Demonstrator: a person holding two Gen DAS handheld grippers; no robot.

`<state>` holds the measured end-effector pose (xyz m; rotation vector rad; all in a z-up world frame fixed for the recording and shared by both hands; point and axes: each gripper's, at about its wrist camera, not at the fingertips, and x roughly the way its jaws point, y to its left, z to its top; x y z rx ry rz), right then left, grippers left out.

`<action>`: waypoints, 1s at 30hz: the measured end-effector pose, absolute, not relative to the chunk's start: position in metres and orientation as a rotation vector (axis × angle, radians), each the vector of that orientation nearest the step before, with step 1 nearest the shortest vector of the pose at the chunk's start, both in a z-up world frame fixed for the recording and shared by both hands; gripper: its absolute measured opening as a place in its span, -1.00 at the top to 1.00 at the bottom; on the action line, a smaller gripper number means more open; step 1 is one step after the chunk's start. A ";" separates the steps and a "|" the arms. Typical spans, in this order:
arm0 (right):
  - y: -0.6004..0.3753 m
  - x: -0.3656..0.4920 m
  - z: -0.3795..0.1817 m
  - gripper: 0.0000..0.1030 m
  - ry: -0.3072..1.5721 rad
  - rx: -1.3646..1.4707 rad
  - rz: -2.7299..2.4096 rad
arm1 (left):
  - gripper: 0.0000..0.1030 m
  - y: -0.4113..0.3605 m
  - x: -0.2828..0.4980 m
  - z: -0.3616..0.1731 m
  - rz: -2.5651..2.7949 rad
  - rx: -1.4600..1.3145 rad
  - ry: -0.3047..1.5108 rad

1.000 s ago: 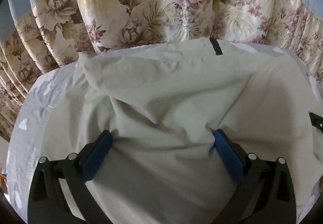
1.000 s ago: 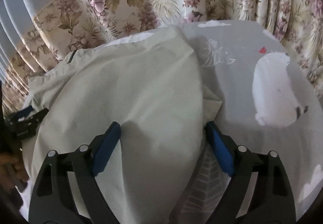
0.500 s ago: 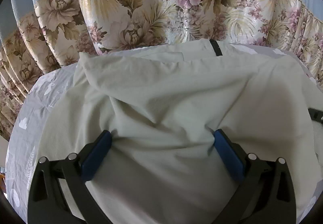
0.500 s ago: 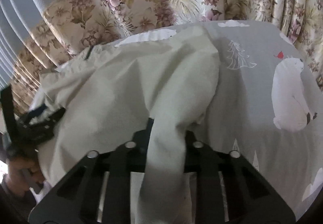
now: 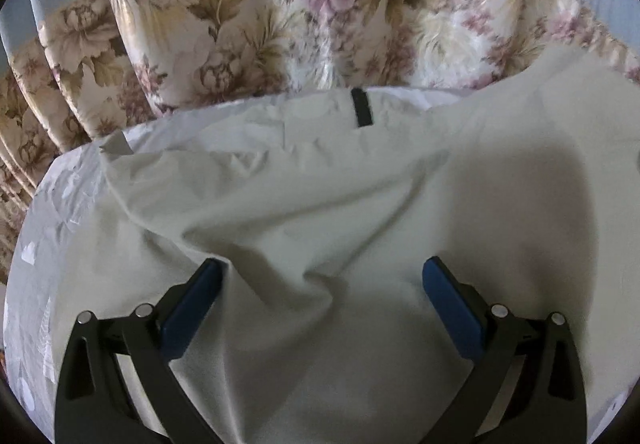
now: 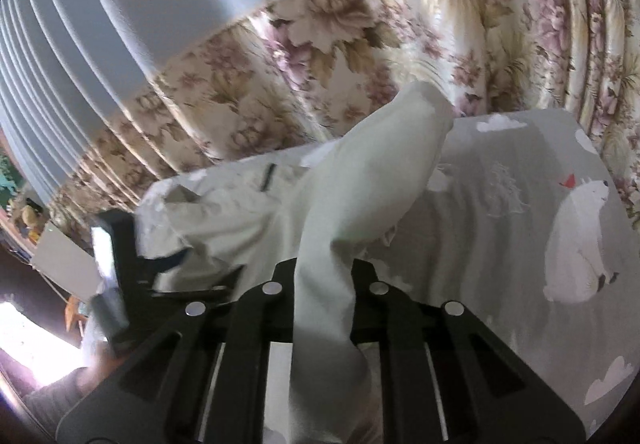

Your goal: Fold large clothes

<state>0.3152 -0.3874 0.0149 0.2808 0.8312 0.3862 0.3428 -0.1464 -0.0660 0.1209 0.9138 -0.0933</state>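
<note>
A large pale green garment (image 5: 320, 204) lies spread on a grey bedsheet (image 5: 60, 204). It has a short black loop (image 5: 361, 107) at its far edge. My left gripper (image 5: 322, 278) is open, its blue pads resting on the cloth on either side of a raised wrinkle. My right gripper (image 6: 324, 280) is shut on a fold of the same garment (image 6: 372, 184) and holds that side lifted off the bed, so it hangs in a tall peak. The left gripper also shows in the right wrist view (image 6: 176, 264) at the left, down on the cloth.
The bedsheet (image 6: 500, 244) has a white bear print (image 6: 580, 240) at the right. Floral curtains (image 5: 280, 24) hang close behind the bed's far edge. The person's hand and a bright area show at the lower left of the right wrist view.
My right gripper closed on the garment's right side and lifted it up off the bed. My left gripper stayed open on the cloth; the fabric in front of it shifted and wrinkled.
</note>
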 end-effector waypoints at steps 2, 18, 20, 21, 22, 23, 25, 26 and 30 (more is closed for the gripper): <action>-0.382 0.313 0.018 0.78 0.830 0.282 0.399 | -0.96 -0.152 0.350 -0.074 -0.079 0.182 0.943; -0.295 0.315 0.057 0.78 0.794 0.299 0.527 | -0.95 -0.051 0.358 -0.008 -0.061 0.041 0.834; -0.273 0.318 0.058 0.78 0.795 0.287 0.538 | -0.95 -0.026 0.357 -0.003 -0.034 0.019 0.818; -0.262 0.319 0.058 0.78 0.797 0.283 0.547 | -0.95 -0.011 0.355 0.001 -0.021 -0.006 0.810; -0.254 0.321 0.057 0.78 0.801 0.282 0.555 | -0.95 0.003 0.352 0.004 -0.007 -0.028 0.803; -0.245 0.323 0.055 0.78 0.805 0.279 0.562 | -0.95 0.013 0.350 0.005 0.002 -0.042 0.796; -0.221 0.327 0.049 0.78 0.813 0.258 0.573 | -0.95 0.033 0.344 0.009 0.020 -0.056 0.776; -0.209 0.329 0.046 0.78 0.821 0.249 0.581 | -0.95 0.045 0.339 0.010 0.034 -0.054 0.761; -0.161 0.339 0.027 0.79 0.858 0.219 0.614 | -0.95 0.079 0.321 0.007 0.048 -0.039 0.760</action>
